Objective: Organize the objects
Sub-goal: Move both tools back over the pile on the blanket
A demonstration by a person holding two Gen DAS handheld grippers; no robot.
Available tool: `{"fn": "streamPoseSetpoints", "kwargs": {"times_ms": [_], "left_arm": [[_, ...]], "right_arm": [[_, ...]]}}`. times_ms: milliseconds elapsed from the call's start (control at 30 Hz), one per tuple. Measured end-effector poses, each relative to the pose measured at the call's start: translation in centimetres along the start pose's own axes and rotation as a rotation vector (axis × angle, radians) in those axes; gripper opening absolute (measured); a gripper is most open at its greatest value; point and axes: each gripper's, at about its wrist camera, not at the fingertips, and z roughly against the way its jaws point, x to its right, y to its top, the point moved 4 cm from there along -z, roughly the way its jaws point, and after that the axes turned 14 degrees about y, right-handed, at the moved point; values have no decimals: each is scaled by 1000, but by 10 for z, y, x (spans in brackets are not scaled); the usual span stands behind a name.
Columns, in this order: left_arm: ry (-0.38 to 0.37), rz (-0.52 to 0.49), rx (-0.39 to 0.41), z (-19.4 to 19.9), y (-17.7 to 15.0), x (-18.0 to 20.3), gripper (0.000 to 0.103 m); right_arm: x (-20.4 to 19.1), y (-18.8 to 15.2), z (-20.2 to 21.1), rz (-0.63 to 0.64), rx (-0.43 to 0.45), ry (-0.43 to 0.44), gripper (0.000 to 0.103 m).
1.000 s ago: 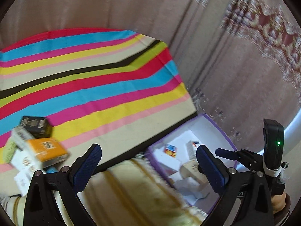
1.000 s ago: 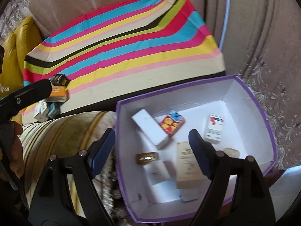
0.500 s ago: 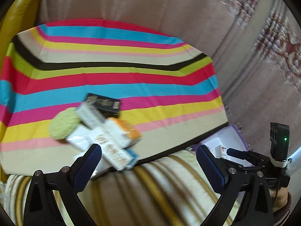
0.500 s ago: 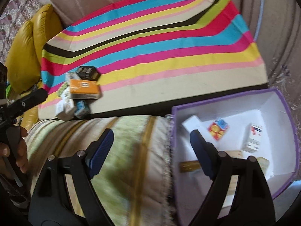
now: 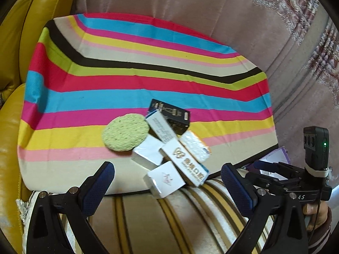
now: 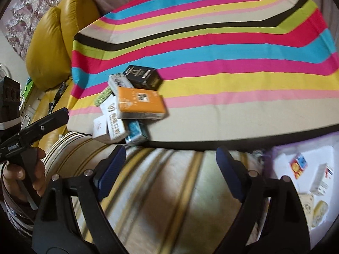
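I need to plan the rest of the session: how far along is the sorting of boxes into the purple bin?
Partly done. Several small boxes already lie in the purple bin. Nothing is in hand: the left gripper and right gripper are both open and empty. Left to do: the pile on the striped cloth, including the green sponge, black box, orange box and several white boxes.
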Motion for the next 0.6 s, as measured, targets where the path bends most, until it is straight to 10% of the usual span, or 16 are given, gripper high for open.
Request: {"fn": "streamPoseSetpoints", "kwargs": {"times_ms": [600], "left_arm": [[33, 68, -56, -20, 8, -38, 102]], "right_arm": [[-9, 46, -71, 25, -93, 123, 89]]}}
